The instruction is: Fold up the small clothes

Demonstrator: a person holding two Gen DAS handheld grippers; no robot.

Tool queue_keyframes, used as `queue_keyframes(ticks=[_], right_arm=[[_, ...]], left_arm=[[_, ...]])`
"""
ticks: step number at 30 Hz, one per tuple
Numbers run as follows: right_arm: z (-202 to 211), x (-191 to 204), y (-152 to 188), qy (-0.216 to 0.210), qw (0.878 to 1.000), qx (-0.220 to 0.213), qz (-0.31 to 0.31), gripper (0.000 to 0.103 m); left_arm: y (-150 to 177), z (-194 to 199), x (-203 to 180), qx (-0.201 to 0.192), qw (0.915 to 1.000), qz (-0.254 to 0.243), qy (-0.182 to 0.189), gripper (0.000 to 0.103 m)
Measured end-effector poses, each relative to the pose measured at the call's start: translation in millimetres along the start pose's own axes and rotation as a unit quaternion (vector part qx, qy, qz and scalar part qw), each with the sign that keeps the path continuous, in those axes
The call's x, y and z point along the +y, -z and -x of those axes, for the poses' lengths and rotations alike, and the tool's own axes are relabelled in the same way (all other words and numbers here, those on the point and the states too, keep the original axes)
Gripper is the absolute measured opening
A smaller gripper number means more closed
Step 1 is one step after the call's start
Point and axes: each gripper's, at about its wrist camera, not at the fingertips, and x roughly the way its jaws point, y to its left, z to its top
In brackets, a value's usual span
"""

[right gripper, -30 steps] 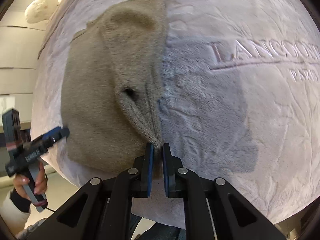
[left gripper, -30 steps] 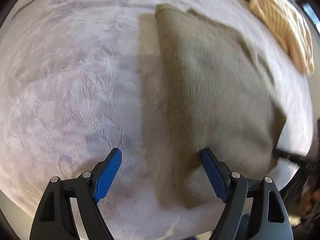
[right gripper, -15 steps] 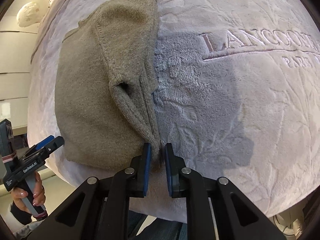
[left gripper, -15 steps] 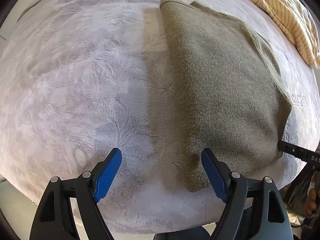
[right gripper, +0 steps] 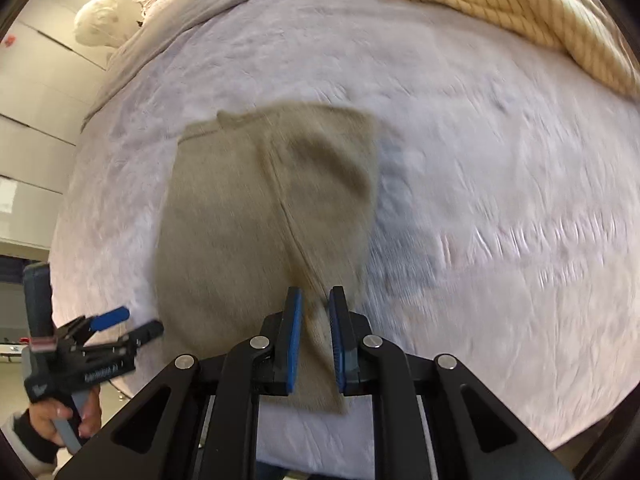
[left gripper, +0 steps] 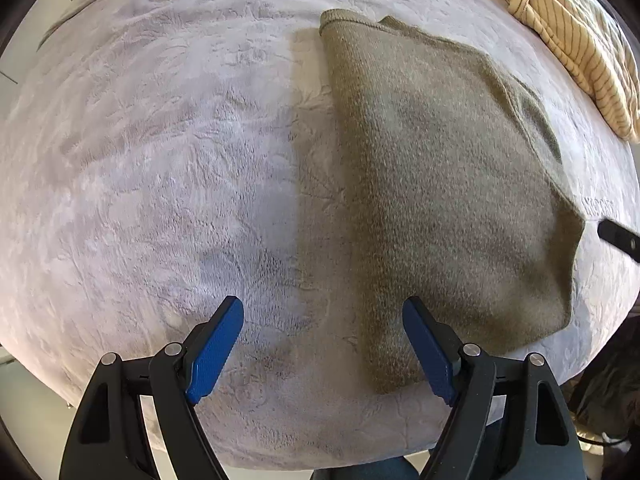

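Observation:
An olive knit garment (left gripper: 440, 180) lies folded lengthwise on the pale plush bed cover (left gripper: 160, 160). My left gripper (left gripper: 323, 308) hangs open above the bed's near edge, with its right finger over the garment's left border and nothing between the pads. In the right wrist view the garment (right gripper: 260, 220) lies flat, a fold seam running toward my right gripper (right gripper: 315, 294). Those jaws stand a narrow gap apart above the cloth and the pads do not press on it. The left gripper (right gripper: 132, 320) shows at lower left, held by a hand (right gripper: 60, 428).
A cream striped cloth (left gripper: 576, 40) lies at the far right of the bed. A thick cream knitted blanket (right gripper: 520, 8) sits beyond the garment. The bed's edge and the floor are close below both grippers. A white rounded object (right gripper: 100, 20) stands off the bed.
My right gripper has let go of the garment's folded edge, parted its jaws a little and lifted away. The left gripper has risen slightly, still open.

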Motion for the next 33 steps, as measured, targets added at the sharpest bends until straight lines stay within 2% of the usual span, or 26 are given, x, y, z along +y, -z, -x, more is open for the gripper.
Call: queue_keyframes(ticks=[3,5,10,15,26,33], right_arm=[[-21,9,-10,0.030,0.999,0.021,0.019,0.016],[-43,1,-9,0.055,0.997,0.050,0.017,0.015],[-60,-21,-10,0.042,0.996,0.067,-0.030,0.021],[-57,-15,-12,0.052,0.996,0.069,-0.011,0.023],[-31,-18,5,0.045,0.996,0.081,-0.015,0.023],[-24,-28,18,0.072,0.992,0.096,-0.028,0.023]], left_arm=[[-9,7,-2,-0.002,1.0000,0.000,-0.004,0.083],[-11,8,-6,-0.004,1.0000,-0.001,-0.007,0.083],[-16,9,-10,0.000,1.0000,0.003,-0.007,0.083],[-12,4,-21,0.010,0.9999,-0.004,-0.007,0.083],[-4,3,-29,0.005,0.9998,-0.017,0.002,0.083],[-4,7,-37,0.004,0.9997,-0.022,0.006,0.083]])
